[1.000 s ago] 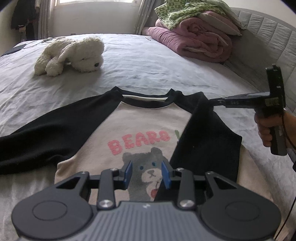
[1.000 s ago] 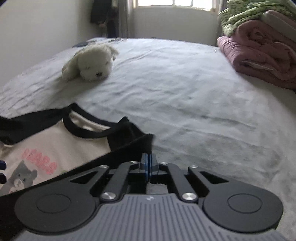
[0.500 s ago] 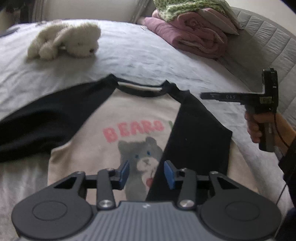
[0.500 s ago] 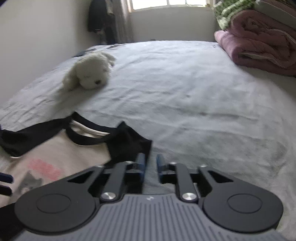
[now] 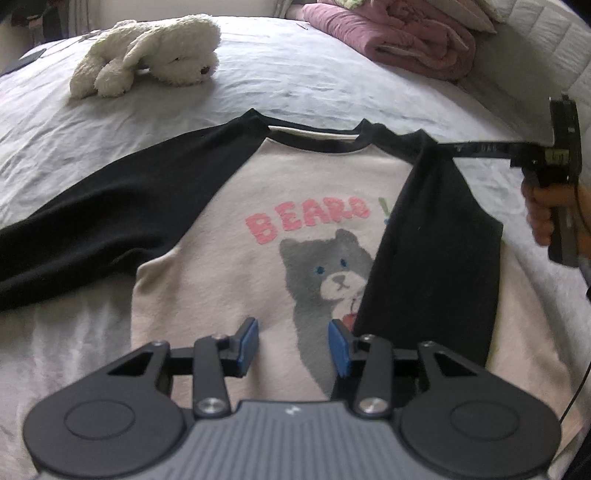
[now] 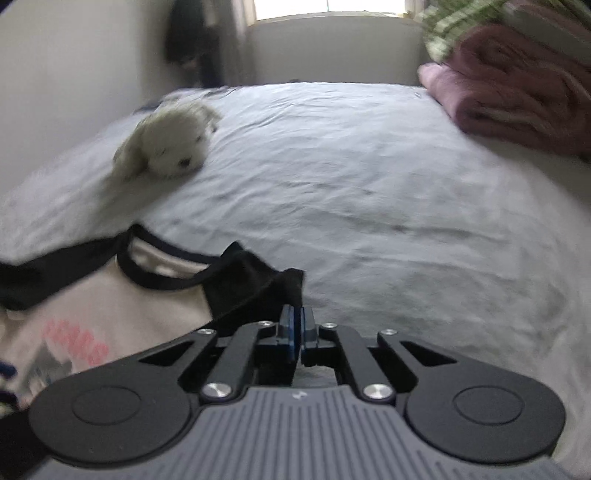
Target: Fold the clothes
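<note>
A cream shirt [image 5: 236, 280] with black sleeves and a pink "BEARS" bear print lies face up on the grey bed. Its right sleeve [image 5: 436, 258] is folded down over the body, while the left sleeve [image 5: 103, 218] stretches out to the left. My left gripper [image 5: 293, 343] hovers open over the shirt's lower front, nothing between its blue pads. My right gripper [image 5: 448, 147], held by a hand [image 5: 539, 218], reaches in from the right to the shirt's right shoulder. In the right wrist view the right gripper [image 6: 296, 325] is shut, with the black shoulder fabric [image 6: 266, 280] running into its pads.
A white plush toy [image 5: 147, 51] lies on the bed beyond the shirt's collar. Folded pink blankets [image 5: 406, 33] are stacked at the far right, against a padded grey headboard [image 5: 546, 48]. Wrinkled grey sheet [image 6: 369, 203] spreads beyond the shoulder.
The right gripper opened beside the shoulder and has shut again on the black fabric. The left gripper widened a little and tipped down over the shirt's front.
</note>
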`<control>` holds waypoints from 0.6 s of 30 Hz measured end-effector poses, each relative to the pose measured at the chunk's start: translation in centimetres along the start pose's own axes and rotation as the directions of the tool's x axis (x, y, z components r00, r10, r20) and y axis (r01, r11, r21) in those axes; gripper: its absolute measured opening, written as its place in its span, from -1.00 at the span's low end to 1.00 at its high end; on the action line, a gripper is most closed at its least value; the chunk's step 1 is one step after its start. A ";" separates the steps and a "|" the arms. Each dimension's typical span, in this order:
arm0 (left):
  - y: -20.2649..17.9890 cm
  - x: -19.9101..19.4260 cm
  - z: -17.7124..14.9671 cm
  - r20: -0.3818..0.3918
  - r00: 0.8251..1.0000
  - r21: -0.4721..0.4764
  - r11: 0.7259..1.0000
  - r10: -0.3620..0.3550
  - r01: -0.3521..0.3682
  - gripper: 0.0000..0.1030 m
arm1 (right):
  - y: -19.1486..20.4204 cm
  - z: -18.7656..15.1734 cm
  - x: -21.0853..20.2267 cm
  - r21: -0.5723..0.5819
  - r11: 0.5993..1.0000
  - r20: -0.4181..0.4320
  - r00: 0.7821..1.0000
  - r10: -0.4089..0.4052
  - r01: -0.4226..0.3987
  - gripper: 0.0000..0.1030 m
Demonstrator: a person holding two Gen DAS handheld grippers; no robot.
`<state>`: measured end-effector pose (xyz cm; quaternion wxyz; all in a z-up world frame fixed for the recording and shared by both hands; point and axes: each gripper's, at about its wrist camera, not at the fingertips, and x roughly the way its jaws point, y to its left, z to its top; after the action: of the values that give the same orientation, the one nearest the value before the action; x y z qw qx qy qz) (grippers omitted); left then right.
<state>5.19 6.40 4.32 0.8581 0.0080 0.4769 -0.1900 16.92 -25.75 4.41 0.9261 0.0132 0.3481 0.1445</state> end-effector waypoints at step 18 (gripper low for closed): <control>2.1 -3.0 -1.4 0.028 0.985 -0.025 0.985 -0.171 0.172 -0.17 | 0.6 0.2 -2.1 -0.051 0.994 -0.006 0.996 0.093 -0.094 -0.10</control>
<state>3.34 9.56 5.73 0.8447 -0.0471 0.4673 -0.2568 15.38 -25.75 5.99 0.9178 0.0054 0.3450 0.1966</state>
